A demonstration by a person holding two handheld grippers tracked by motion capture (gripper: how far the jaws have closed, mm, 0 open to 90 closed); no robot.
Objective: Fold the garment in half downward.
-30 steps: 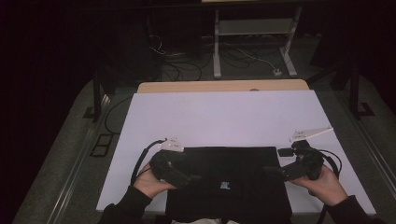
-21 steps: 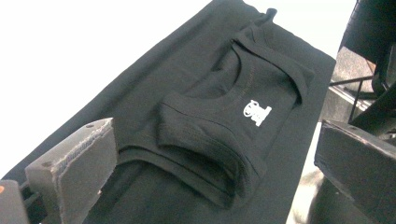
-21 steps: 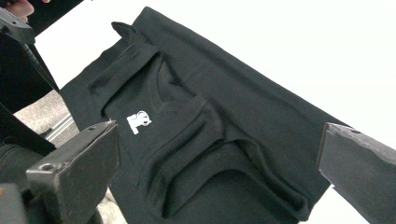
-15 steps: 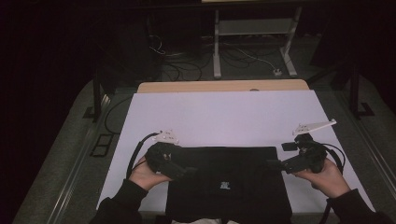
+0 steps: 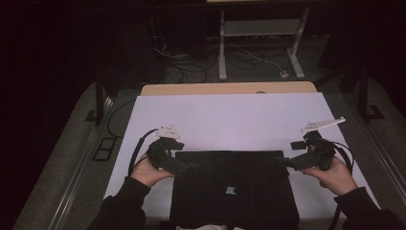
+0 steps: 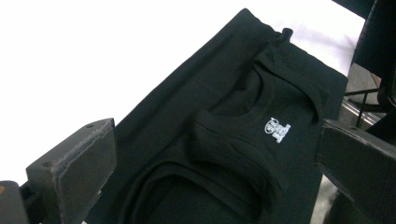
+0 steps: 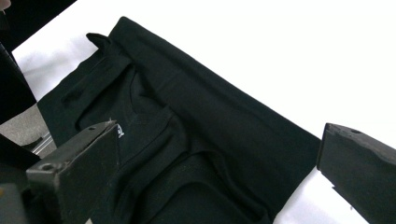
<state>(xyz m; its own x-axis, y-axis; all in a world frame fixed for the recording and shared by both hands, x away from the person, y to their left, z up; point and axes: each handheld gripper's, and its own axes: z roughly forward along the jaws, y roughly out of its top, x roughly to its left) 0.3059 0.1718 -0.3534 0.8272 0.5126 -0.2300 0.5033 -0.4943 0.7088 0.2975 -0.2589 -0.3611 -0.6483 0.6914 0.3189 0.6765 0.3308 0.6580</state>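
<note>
A black sleeveless garment [image 5: 234,187] with a small white logo [image 5: 231,190] lies folded flat on the white table [image 5: 230,120], near the front edge. My left gripper [image 5: 187,167] hovers at the garment's left side, jaws wide open and holding nothing. In the left gripper view the garment [image 6: 243,135] and its logo [image 6: 277,129] lie beyond the two jaws. My right gripper [image 5: 283,162] is at the garment's right side, also open and holding nothing. The right gripper view has the garment [image 7: 187,135] between and beyond its jaws.
The white table surface stretches bare behind the garment. A wooden strip [image 5: 230,88] runs along the table's far edge. Beyond it are a metal stand [image 5: 258,43] and cables [image 5: 191,67] on a dark floor. A cable [image 5: 136,151] trails from the left gripper.
Both hands have lifted and drawn slightly outward and back from the garment's top corners. The garment lies as before.
</note>
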